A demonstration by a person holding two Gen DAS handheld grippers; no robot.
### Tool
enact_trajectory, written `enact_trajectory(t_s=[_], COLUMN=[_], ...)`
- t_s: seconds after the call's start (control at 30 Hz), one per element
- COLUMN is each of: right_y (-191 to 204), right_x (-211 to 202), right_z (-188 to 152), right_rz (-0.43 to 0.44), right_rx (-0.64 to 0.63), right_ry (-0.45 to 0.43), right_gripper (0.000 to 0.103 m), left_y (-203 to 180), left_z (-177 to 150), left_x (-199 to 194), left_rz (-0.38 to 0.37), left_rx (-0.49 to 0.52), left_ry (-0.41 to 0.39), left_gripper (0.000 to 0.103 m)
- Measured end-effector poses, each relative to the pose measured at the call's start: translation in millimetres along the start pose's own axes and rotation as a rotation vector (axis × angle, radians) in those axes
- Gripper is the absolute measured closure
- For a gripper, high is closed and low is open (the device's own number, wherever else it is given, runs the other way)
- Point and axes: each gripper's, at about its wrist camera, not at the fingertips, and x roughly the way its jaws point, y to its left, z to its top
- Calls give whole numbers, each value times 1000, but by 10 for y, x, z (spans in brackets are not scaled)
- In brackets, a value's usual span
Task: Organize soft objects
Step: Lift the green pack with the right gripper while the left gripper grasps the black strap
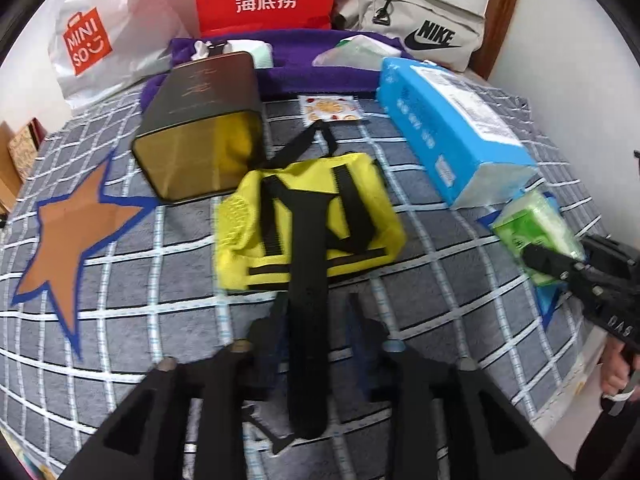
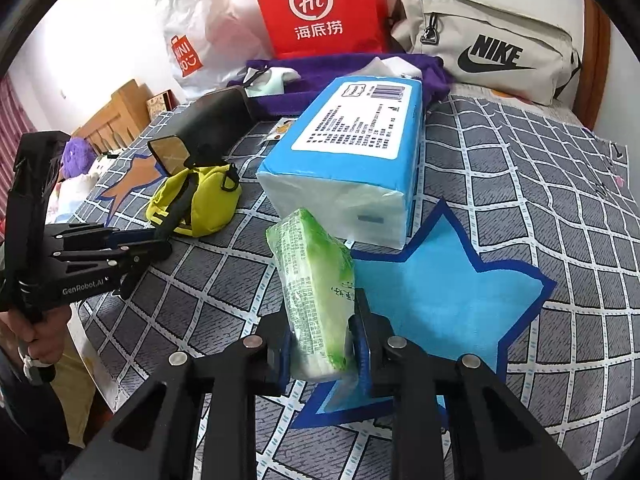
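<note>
One tissue pack point(image 2: 316, 292) btwn right gripper point(image 2: 324, 344) pads.

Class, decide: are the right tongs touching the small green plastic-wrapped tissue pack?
Touching. The right wrist view shows the right tongs with both blue pads pressed against the green tissue pack.

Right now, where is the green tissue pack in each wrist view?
Left wrist: green tissue pack at the right edge, clamped by the right gripper.
Right wrist: lower centre, upright between that gripper's pads.
Shared landmark: the big blue tissue pack lies just behind it.
</note>
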Motion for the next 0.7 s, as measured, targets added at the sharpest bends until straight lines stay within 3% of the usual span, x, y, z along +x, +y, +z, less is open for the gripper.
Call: enact_trajectory(t_s=[0.07,0.17,0.43,0.7], right_y=[-8,13,81,173], right_x=[2,-6,-170,-419], right_z=[-1,-8,11,131], right_rz=[2,-6,-2,19], right_rx=[7,-2,-20,-28], right_ry=[0,0,-27,-71], right_gripper=[78,78,81,81], left_y=[-22,-62,42,68], left_z=[2,-3,26,104], left_x=[16,20,-270,-553], left_rz=[19,74,-12,-23], left_rx=[-7,32,-29,-56], left_ry=[-18,-25,-83,-130], left_gripper=[70,84,84,84])
